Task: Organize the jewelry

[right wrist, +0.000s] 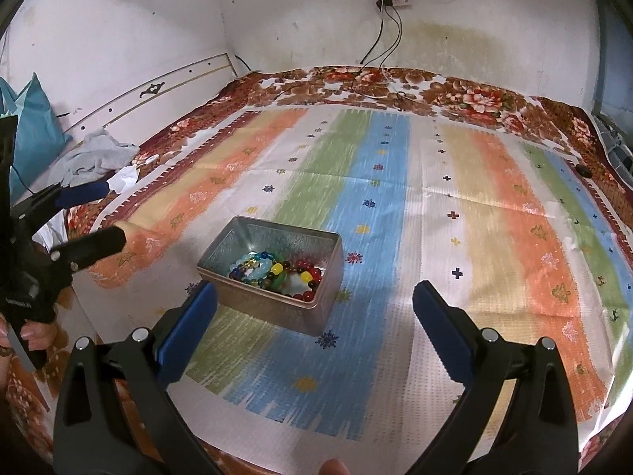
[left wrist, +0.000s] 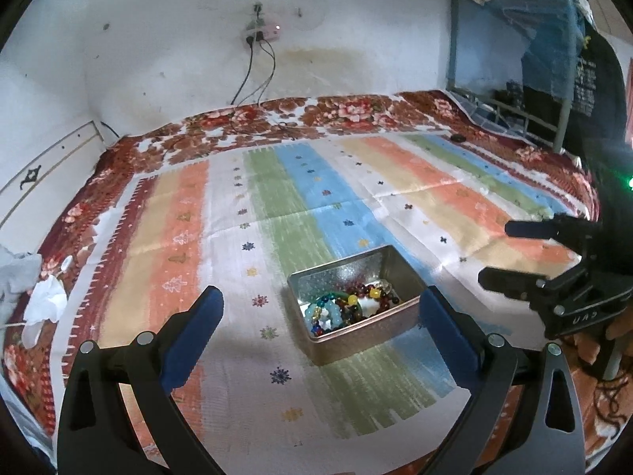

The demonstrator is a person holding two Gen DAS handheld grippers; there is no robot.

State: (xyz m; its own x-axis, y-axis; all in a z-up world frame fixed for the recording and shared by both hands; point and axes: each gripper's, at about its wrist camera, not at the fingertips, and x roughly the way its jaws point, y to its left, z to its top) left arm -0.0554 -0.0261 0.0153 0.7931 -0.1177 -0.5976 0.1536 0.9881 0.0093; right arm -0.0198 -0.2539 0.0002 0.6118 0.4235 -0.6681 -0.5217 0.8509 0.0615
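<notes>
An open metal tin (left wrist: 358,338) stands on the striped cloth and holds several coloured bead bracelets (left wrist: 348,306). My left gripper (left wrist: 320,308) is open and empty, its blue pads wide apart just in front of the tin. In the right wrist view the tin (right wrist: 273,306) with the bracelets (right wrist: 277,273) sits left of centre. My right gripper (right wrist: 314,301) is open and empty, with the tin just beyond its left pad. The right gripper also shows in the left wrist view (left wrist: 502,253), to the right of the tin. The left gripper shows at the left edge of the right wrist view (right wrist: 107,213).
The striped cloth (right wrist: 455,217) lies on a floral bed cover (right wrist: 474,95). Crumpled grey cloth and white tissue (right wrist: 95,158) lie at the left edge by a headboard. Cables (right wrist: 379,47) hang from a wall socket onto the bed. A small dark object (right wrist: 583,170) lies at the far right.
</notes>
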